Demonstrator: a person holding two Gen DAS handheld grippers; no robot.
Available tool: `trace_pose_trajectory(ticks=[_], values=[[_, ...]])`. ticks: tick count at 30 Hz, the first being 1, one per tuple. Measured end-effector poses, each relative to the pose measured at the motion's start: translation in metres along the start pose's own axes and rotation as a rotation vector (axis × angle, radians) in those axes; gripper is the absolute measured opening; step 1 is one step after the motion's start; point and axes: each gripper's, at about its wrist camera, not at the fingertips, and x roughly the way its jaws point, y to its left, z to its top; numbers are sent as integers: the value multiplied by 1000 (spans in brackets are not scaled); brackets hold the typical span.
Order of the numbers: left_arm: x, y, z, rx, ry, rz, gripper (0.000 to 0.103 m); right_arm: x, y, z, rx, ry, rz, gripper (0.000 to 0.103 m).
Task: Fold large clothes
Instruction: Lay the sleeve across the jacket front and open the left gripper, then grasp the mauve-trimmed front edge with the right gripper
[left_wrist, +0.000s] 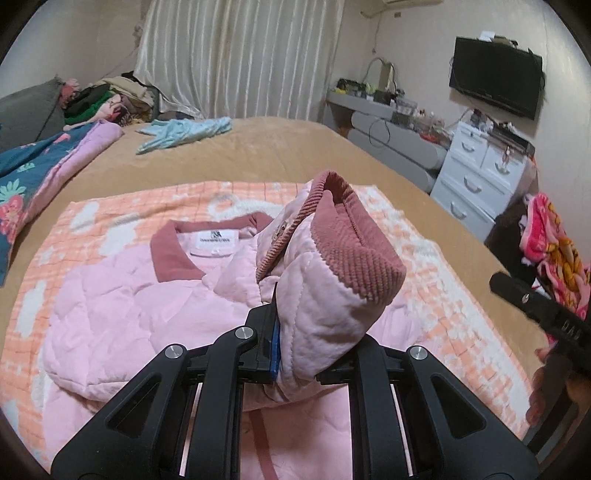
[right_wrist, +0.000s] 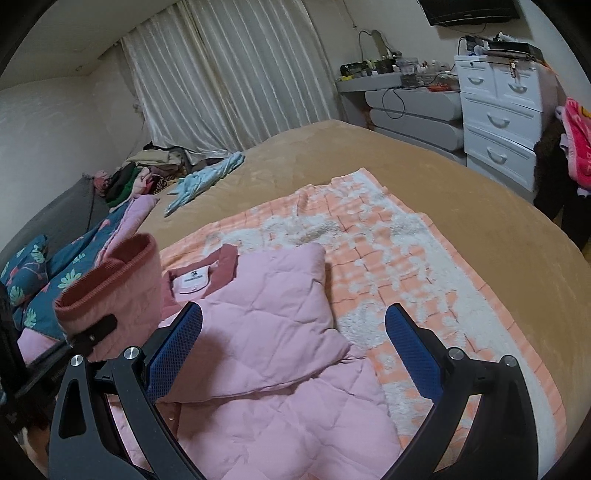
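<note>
Left wrist: left gripper (left_wrist: 295, 332) jaws clamp jacket sleeve (left_wrist: 325, 280) | right gripper (right_wrist: 291, 354) jaws apart, empty

Pink quilted jacket (right_wrist: 266, 325), dusty-rose corduroy cuff (left_wrist: 354, 236), orange-white checked blanket (right_wrist: 406, 266)

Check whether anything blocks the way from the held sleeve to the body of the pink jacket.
Nothing visible does. The left claw is shut on the pink quilted sleeve with the corduroy cuff, raised over the pink quilted jacket. The jacket's top is bare; the open right claw hovers beside it.
</note>
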Motion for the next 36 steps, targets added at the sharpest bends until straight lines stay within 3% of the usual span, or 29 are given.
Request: trace_pose_trajectory(ticks=[11,17,19,22,23,24,26,32,36], values=[[34,-19,-15,52,56,-7,7,14,-17,-3,22,37,-30,99],[52,-25,-21,83,91,-20,15,30,-26,-7,57,89,-13,99],[60,-28,-25,99,115,-25,20,34,-26,-8,56,100,-17,99],[67,-33,-31,117,153,-41,40,37,-25,-9,53,109,-23,99],[70,-35,-35,126,173,-58,50,39,-25,-10,52,112,-27,99],[71,-37,-37,133,187,-77,68,40,-26,-11,53,116,-32,99],[71,-44,-42,156,207,-97,84,43,-27,-12,54,124,-35,99],[53,-41,-48,172,229,-147,94,49,-24,-15,48,147,-21,99],[39,-8,-42,134,207,-81,94,56,-15,-19,40,169,4,99]])
